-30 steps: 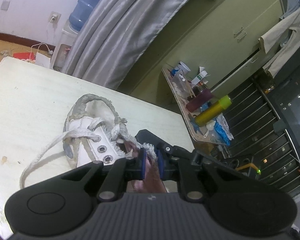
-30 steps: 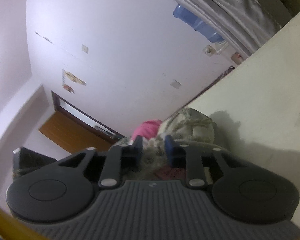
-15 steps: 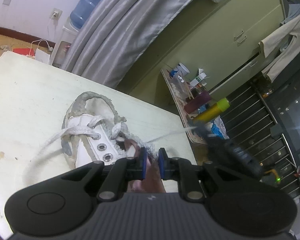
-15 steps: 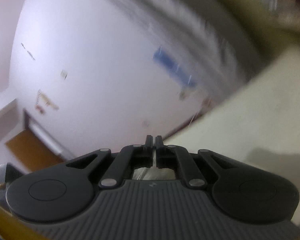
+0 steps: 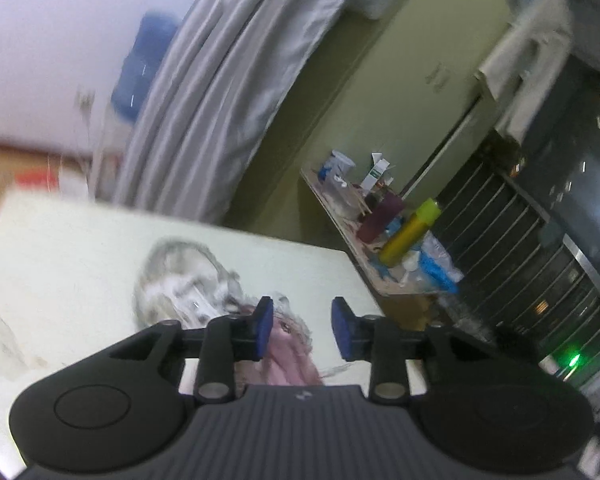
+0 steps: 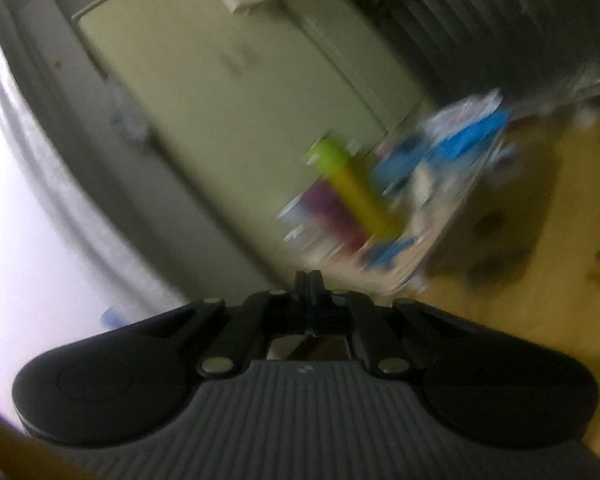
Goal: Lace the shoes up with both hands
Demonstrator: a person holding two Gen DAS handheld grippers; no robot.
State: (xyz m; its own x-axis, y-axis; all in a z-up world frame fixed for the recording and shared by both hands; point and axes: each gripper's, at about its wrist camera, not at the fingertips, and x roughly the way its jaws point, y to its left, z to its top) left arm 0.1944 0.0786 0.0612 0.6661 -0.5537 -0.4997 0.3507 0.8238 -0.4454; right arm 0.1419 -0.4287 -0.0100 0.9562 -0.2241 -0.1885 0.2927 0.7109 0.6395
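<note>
In the blurred left wrist view, a white lace-up shoe lies on the pale table. Its pink lining shows just behind my left gripper. That gripper's jaws are opening: the blue pads stand apart and press on nothing, with the shoe's frayed collar by the left pad. A thin lace strand runs from the shoe toward the right. My right gripper is shut tight and points away from the table at the room. No shoe is in its view, and the lace end at its pads is hidden.
A cluttered side shelf with a yellow-green bottle and a dark red jar stands beyond the table's right edge. Grey curtains, green cabinets and a wooden floor surround it. A water jug stands at the far left.
My left jaws, shut on the lace by the shoe's collar before, have let go and spread while the hand lifted. My right gripper shut, pulled the lace taut rightward and swung toward the shelf.
</note>
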